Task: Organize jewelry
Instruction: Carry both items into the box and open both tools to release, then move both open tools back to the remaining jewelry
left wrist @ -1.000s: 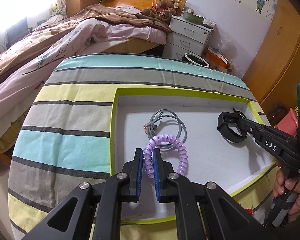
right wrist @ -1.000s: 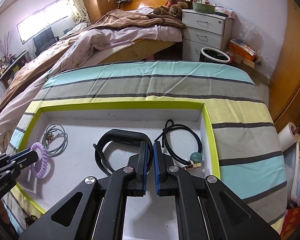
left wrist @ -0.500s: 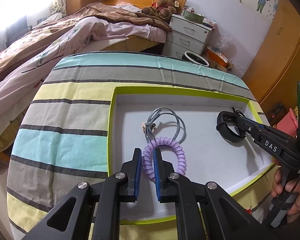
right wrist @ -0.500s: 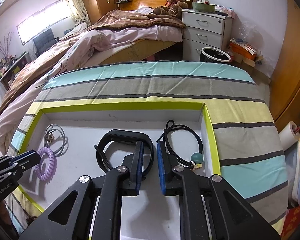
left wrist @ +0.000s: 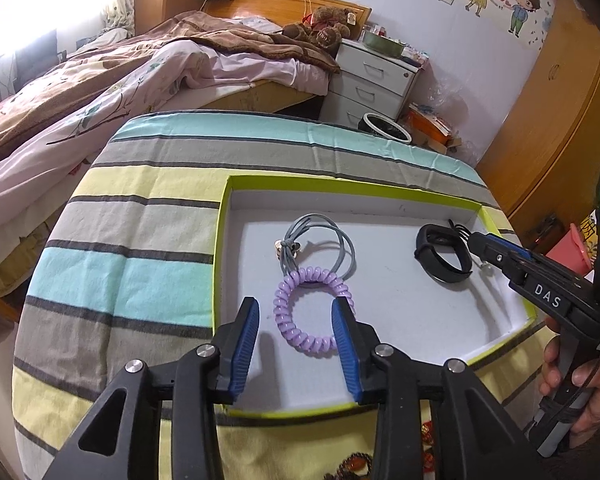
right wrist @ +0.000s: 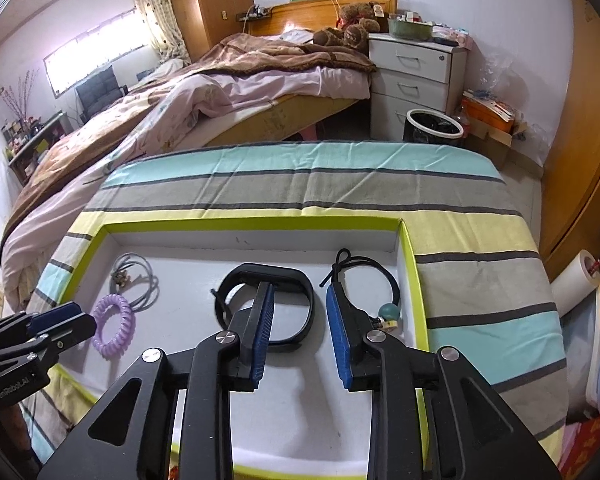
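left gripper (left wrist: 296, 344): my jaws released, straddling purple coil bracelet (left wrist: 311, 315) at lower centre, lying in tray (left wrist: 222, 264) | right gripper (right wrist: 300, 332): jaws released beside black band (right wrist: 296, 280), spaced apart for tidy sorting

tray (left wrist: 500, 208): matt white card, glossy green rim | coil bracelet (left wrist: 314, 316): shiny lilac plastic | black band (right wrist: 268, 308): matt rubbery | tablecloth (right wrist: 300, 184): striped woven cloth | finger pads (right wrist: 262, 332): ribbed blue rubber

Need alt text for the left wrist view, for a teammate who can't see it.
The open left gripper straddles a purple spiral bracelet lying in a green-rimmed white tray, beside a gray cord necklace and a black band near the right gripper.
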Demonstrator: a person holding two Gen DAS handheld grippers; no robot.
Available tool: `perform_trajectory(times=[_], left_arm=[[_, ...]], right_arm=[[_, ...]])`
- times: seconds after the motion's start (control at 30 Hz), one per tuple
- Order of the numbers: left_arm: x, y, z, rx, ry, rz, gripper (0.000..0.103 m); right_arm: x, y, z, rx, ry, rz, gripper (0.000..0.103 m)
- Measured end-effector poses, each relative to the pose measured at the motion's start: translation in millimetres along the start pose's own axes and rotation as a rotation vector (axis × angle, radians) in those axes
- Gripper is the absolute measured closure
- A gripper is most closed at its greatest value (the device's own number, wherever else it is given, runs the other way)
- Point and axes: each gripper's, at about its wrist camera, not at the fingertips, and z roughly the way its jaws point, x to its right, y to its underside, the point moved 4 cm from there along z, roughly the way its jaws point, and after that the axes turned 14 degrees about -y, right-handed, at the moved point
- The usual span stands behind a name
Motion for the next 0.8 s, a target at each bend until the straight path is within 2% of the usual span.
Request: perform_trajectory(times=[0.07,0.2,0.53,0.6,0.63,0.67,0.8], left_arm=[[-1,2,-5,0.008,0.0,-0.006,0.064],[-6,9,-20,0.031,0.002,-0.023,0.056],[-22,39,-61,0.078,0.007,-0.032,0.056],[-27,44,-68,0.085,0.009,-0.044,0.056],[-29,46,-70,0.086,0.01,-0.049,0.056],[-33,50,-72,0.087,0.005,-0.055,0.056],[-42,67,-79,0.082,-0.004,-0.068,0.055]], right_arm=[[-3,2,-7,0.013,-0.003,0.001,0.075],[-8,8,-23,0.043,-0.014,-0.006,0.075],[-24,49,-56,0.042,-0.031,0.001,0.074],[-26,57,-60,0.04,-0.042,0.012,0.068],[-25,59,-62,0.041,-0.044,0.016,0.056],[-26,62,-64,0.042,-0.049,0.021,0.051],[-33,76,-74,0.056,-0.065,0.034,0.051]])
